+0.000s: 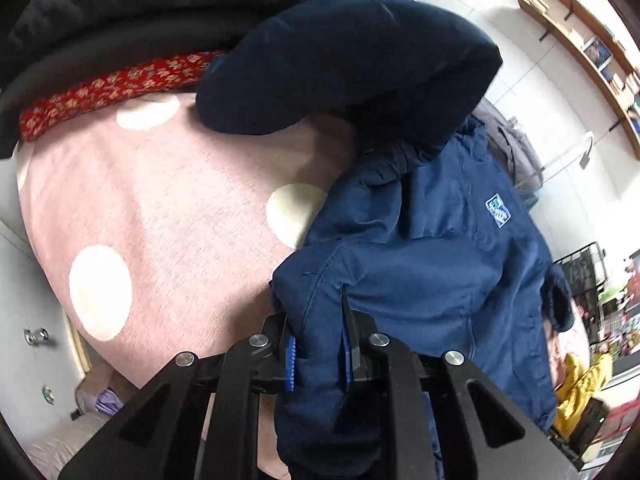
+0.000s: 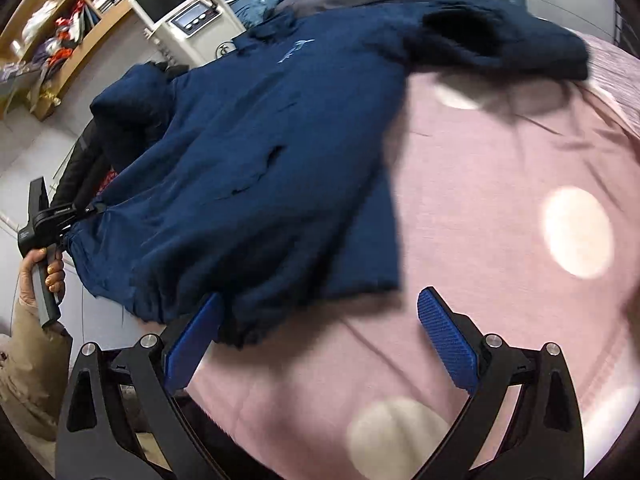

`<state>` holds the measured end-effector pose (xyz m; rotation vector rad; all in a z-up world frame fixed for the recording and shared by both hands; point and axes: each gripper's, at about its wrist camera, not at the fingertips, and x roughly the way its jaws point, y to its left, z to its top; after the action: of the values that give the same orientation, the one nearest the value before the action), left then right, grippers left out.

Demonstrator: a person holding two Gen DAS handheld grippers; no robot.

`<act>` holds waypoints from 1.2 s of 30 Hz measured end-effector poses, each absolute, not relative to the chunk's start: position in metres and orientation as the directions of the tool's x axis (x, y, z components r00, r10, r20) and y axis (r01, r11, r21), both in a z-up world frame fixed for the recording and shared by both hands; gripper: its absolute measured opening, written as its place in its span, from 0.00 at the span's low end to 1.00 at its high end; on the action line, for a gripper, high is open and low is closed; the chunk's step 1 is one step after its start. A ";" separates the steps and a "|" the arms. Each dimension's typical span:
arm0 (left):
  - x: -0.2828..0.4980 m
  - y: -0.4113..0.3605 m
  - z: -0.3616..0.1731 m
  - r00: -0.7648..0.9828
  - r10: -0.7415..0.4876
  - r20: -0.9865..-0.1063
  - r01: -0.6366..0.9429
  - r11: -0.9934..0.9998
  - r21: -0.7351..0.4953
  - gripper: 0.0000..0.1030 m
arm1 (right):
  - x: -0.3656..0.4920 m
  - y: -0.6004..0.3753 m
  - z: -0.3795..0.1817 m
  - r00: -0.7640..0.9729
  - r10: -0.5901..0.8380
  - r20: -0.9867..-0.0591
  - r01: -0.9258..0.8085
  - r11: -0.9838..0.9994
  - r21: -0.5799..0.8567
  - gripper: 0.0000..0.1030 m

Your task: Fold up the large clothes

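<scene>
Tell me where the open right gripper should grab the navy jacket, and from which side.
Judging by its pose, take the bottom hem of the navy jacket, coming in low from the near edge: the right gripper already faces that free edge on the pink sheet.

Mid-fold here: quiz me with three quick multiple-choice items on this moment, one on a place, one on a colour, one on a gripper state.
1. Where does the jacket lie?
A. on the pink spotted bedspread
B. on a wooden floor
C. on a hanger

2. What colour are the pads of the right gripper?
A. red
B. blue
C. white

3. How does the left gripper stand?
A. wide open over bare cover
B. out of sight
C. shut on the jacket's hem

Key: 1 A, the navy cloth is spread over the pink cover. 2 B, both ribbed pads show blue. 3 C, its pads pinch a fold of navy cloth.
</scene>
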<state>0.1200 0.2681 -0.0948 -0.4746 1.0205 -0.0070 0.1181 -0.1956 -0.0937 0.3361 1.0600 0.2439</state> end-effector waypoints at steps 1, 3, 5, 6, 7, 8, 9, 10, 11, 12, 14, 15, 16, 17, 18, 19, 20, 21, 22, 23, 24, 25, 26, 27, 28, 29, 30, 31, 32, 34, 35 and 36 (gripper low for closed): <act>0.119 0.267 -0.097 0.532 -0.221 -0.818 -0.215 0.899 -0.382 0.16 | 0.125 -0.192 -0.095 0.473 0.352 -0.808 -0.030 0.922 0.385 0.93; 0.118 0.273 -0.105 0.528 -0.239 -0.815 -0.240 0.879 -0.413 0.16 | 0.134 -0.191 -0.099 0.478 0.385 -0.789 -0.015 0.902 0.431 0.93; 0.117 0.276 -0.107 0.521 -0.259 -0.814 -0.258 0.860 -0.439 0.16 | 0.137 -0.189 -0.106 0.478 0.370 -0.796 -0.020 0.911 0.412 0.93; 0.115 0.276 -0.109 0.522 -0.267 -0.810 -0.261 0.855 -0.449 0.16 | 0.141 -0.181 -0.110 0.469 0.329 -0.820 -0.038 0.935 0.353 0.81; 0.114 0.277 -0.107 0.523 -0.269 -0.808 -0.258 0.854 -0.452 0.16 | 0.142 -0.175 -0.111 0.468 0.303 -0.830 -0.060 0.948 0.313 0.71; 0.111 0.274 -0.106 0.522 -0.269 -0.809 -0.250 0.859 -0.447 0.16 | 0.142 -0.172 -0.109 0.476 0.294 -0.829 -0.075 0.952 0.295 0.48; 0.110 0.273 -0.104 0.520 -0.268 -0.811 -0.244 0.863 -0.442 0.16 | 0.141 -0.174 -0.106 0.483 0.310 -0.819 -0.078 0.947 0.312 0.33; 0.108 0.271 -0.100 0.520 -0.270 -0.810 -0.237 0.866 -0.440 0.16 | 0.137 -0.180 -0.098 0.497 0.342 -0.797 -0.066 0.932 0.358 0.28; 0.105 0.270 -0.096 0.519 -0.280 -0.808 -0.228 0.866 -0.446 0.16 | 0.135 -0.185 -0.093 0.508 0.358 -0.783 -0.054 0.921 0.386 0.24; 0.103 0.269 -0.092 0.518 -0.292 -0.804 -0.219 0.863 -0.454 0.16 | 0.127 -0.201 -0.077 0.537 0.414 -0.735 -0.022 0.878 0.478 0.19; 0.098 0.263 -0.077 0.520 -0.326 -0.789 -0.173 0.865 -0.471 0.16 | 0.112 -0.228 -0.056 0.573 0.505 -0.645 0.011 0.783 0.622 0.16; 0.096 0.257 -0.069 0.519 -0.331 -0.788 -0.142 0.876 -0.462 0.16 | 0.098 -0.247 -0.040 0.596 0.547 -0.587 0.020 0.721 0.693 0.13; 0.092 0.249 -0.059 0.519 -0.330 -0.789 -0.101 0.892 -0.440 0.16 | 0.084 -0.262 -0.027 0.616 0.556 -0.559 0.021 0.698 0.716 0.12; 0.089 0.242 -0.052 0.519 -0.333 -0.787 -0.066 0.903 -0.425 0.16 | 0.068 -0.277 -0.015 0.631 0.551 -0.547 0.024 0.690 0.723 0.12; 0.084 0.233 -0.042 0.519 -0.345 -0.782 -0.017 0.910 -0.413 0.16 | 0.057 -0.286 -0.009 0.635 0.548 -0.545 0.038 0.682 0.730 0.12; 0.080 0.227 -0.036 0.517 -0.358 -0.777 0.017 0.912 -0.409 0.16 | 0.046 -0.295 -0.005 0.637 0.558 -0.532 0.047 0.661 0.749 0.12; 0.075 0.219 -0.029 0.503 -0.381 -0.775 0.065 0.912 -0.406 0.16 | 0.032 -0.304 -0.002 0.639 0.568 -0.518 0.053 0.640 0.766 0.12; 0.070 0.211 -0.026 0.472 -0.408 -0.782 0.106 0.906 -0.409 0.16 | 0.019 -0.310 0.000 0.642 0.563 -0.521 0.060 0.640 0.766 0.12; 0.068 0.206 -0.027 0.443 -0.421 -0.792 0.130 0.904 -0.407 0.17 | 0.003 -0.315 0.001 0.633 0.545 -0.549 0.079 0.660 0.747 0.12; 0.063 0.196 -0.033 0.388 -0.427 -0.817 0.168 0.904 -0.393 0.17 | -0.008 -0.319 -0.003 0.620 0.526 -0.582 0.110 0.677 0.728 0.12; 0.060 0.189 -0.039 0.347 -0.419 -0.839 0.199 0.907 -0.370 0.20 | -0.015 -0.320 -0.009 0.609 0.516 -0.602 0.136 0.681 0.720 0.12; 0.056 0.181 -0.049 0.305 -0.396 -0.866 0.238 0.912 -0.333 0.21 | -0.022 -0.321 -0.022 0.584 0.508 -0.634 0.177 0.682 0.710 0.12; 0.051 0.172 -0.066 0.246 -0.356 -0.901 0.284 0.916 -0.284 0.23 | -0.023 -0.319 -0.036 0.548 0.503 -0.668 0.216 0.687 0.694 0.17; 0.050 0.169 -0.084 0.191 -0.325 -0.926 0.295 0.919 -0.261 0.23 | -0.027 -0.318 -0.056 0.493 0.480 -0.726 0.281 0.702 0.655 0.20; 0.051 0.169 -0.097 0.147 -0.301 -0.942 0.290 0.924 -0.250 0.23 | -0.032 -0.318 -0.075 0.441 0.429 -0.788 0.356 0.723 0.592 0.21; 0.052 0.172 -0.111 0.107 -0.271 -0.957 0.277 0.932 -0.233 0.23 | -0.036 -0.320 -0.086 0.405 0.384 -0.830 0.403 0.740 0.539 0.21; 0.053 0.176 -0.116 0.095 -0.266 -0.959 0.267 0.935 -0.233 0.23 | -0.037 -0.320 -0.090 0.397 0.353 -0.847 0.417 0.753 0.509 0.21; 0.053 0.182 -0.115 0.098 -0.280 -0.955 0.258 0.934 -0.247 0.23 | -0.036 -0.319 -0.087 0.410 0.329 -0.851 0.418 0.761 0.496 0.21; 0.054 0.188 -0.108 0.112 -0.303 -0.946 0.253 0.930 -0.267 0.24 | -0.035 -0.320 -0.083 0.428 0.315 -0.848 0.417 0.763 0.494 0.31; 0.057 0.200 -0.087 0.166 -0.325 -0.931 0.253 0.926 -0.278 0.38 | -0.031 -0.324 -0.064 0.479 0.281 -0.832 0.400 0.774 0.492 0.73; 0.060 0.204 -0.079 0.200 -0.311 -0.929 0.252 0.933 -0.258 0.58 | -0.027 -0.325 -0.050 0.516 0.239 -0.822 0.383 0.795 0.471 0.78; 0.062 0.208 -0.071 0.239 -0.283 -0.929 0.246 0.943 -0.224 0.70 | -0.025 -0.323 -0.042 0.535 0.211 -0.818 0.369 0.813 0.450 0.78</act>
<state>0.0620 0.2084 -0.0710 -0.0335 1.2791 -0.3627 -0.0246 -0.3228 -0.0424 0.6422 1.0208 -0.1021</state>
